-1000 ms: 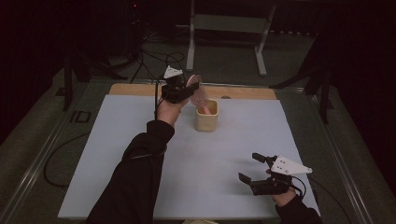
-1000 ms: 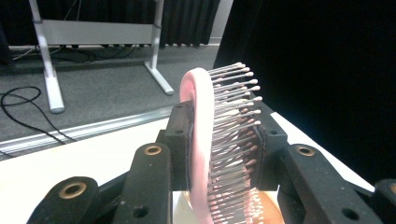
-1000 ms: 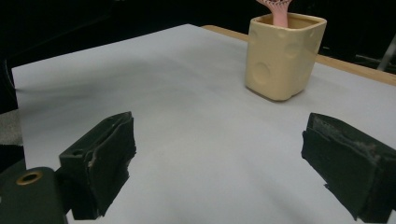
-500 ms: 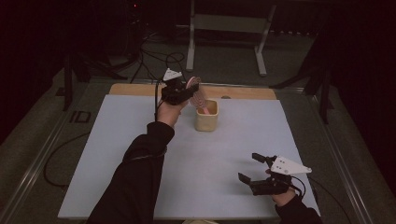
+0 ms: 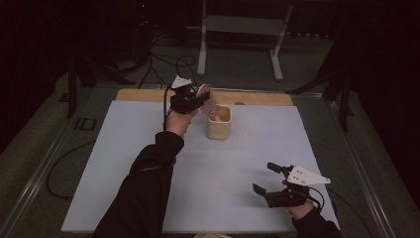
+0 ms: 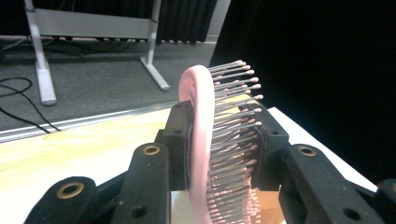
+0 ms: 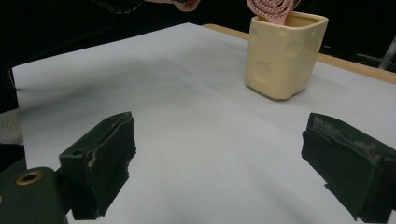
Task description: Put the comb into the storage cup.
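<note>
A pink hairbrush (image 5: 210,101) with rows of bristles stands tilted in a cream square cup (image 5: 219,123) near the table's far edge. My left gripper (image 5: 200,97) is shut on the brush's head; in the left gripper view the pads press the pink back and the bristles of the hairbrush (image 6: 205,140). My right gripper (image 5: 263,178) rests open low over the white table near the front right, nothing between its fingers. The right gripper view has the cup (image 7: 283,56) ahead with the brush (image 7: 273,10) sticking out of its top.
The white tabletop (image 5: 148,148) has a wooden strip (image 5: 257,98) along its far edge. A metal stand (image 5: 237,29) and cables lie on the floor behind. A dark-sleeved arm (image 5: 143,183) crosses the left half of the table.
The left hand has shifted the brush slightly over the cup. The right gripper has stayed where it was.
</note>
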The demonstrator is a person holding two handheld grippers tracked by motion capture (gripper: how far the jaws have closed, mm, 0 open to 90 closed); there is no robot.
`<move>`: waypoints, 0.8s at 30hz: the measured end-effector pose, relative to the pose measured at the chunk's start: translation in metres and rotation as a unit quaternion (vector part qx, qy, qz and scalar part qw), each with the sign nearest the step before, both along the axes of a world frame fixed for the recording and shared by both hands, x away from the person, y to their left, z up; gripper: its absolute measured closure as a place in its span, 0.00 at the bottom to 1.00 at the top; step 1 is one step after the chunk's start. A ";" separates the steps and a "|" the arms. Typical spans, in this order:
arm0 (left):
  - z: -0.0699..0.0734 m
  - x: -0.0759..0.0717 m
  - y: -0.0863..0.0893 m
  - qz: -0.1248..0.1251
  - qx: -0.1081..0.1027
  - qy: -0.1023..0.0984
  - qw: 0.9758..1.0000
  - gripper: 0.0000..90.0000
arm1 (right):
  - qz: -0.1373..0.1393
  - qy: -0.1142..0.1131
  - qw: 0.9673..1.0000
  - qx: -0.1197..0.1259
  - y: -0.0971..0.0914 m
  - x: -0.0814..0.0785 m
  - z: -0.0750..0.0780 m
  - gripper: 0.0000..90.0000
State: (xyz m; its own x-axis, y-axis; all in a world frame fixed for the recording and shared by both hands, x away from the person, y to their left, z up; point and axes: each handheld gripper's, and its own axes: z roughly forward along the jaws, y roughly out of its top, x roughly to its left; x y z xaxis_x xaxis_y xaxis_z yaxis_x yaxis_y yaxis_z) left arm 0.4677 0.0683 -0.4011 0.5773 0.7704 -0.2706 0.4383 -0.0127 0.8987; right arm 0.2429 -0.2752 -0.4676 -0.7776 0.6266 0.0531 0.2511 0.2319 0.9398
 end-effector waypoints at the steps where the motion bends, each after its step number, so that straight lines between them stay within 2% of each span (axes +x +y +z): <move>1: -0.001 0.001 0.001 -0.004 -0.005 0.005 1.000 0.72 | 0.000 0.001 1.000 0.000 0.000 0.000 0.000 0.10; 6: 0.000 0.001 0.001 -0.008 0.000 0.013 1.000 0.67 | 0.002 0.001 1.000 0.000 0.000 0.000 0.000 0.10; 8: 0.001 0.002 0.001 -0.005 0.002 0.021 1.000 0.54 | 0.000 0.002 1.000 0.001 0.000 0.000 0.000 0.10; 13: 0.003 0.001 0.002 -0.017 0.017 0.018 1.000 0.39 | -0.001 0.001 1.000 0.000 0.000 0.001 0.000 0.10; 17: 0.005 0.000 0.002 -0.013 0.026 0.025 0.999 0.17 | -0.003 0.001 1.000 0.000 0.000 0.001 0.000 0.10; 19: 0.006 0.000 0.004 -0.020 0.025 0.025 0.999 0.16 | -0.002 0.001 1.000 0.001 0.000 0.001 0.000 0.10; 20: 0.006 0.000 0.005 -0.028 0.024 0.024 0.999 0.07 | -0.004 0.002 1.000 0.001 0.000 0.001 0.000 0.10; 21: 0.007 -0.001 0.006 -0.034 0.023 0.025 0.999 0.03 | -0.005 0.003 1.000 0.001 0.000 0.001 0.000 0.10; 24: 0.008 -0.002 0.009 -0.039 0.031 0.023 0.998 0.00 | -0.007 0.004 1.000 0.003 -0.001 0.001 -0.001 0.10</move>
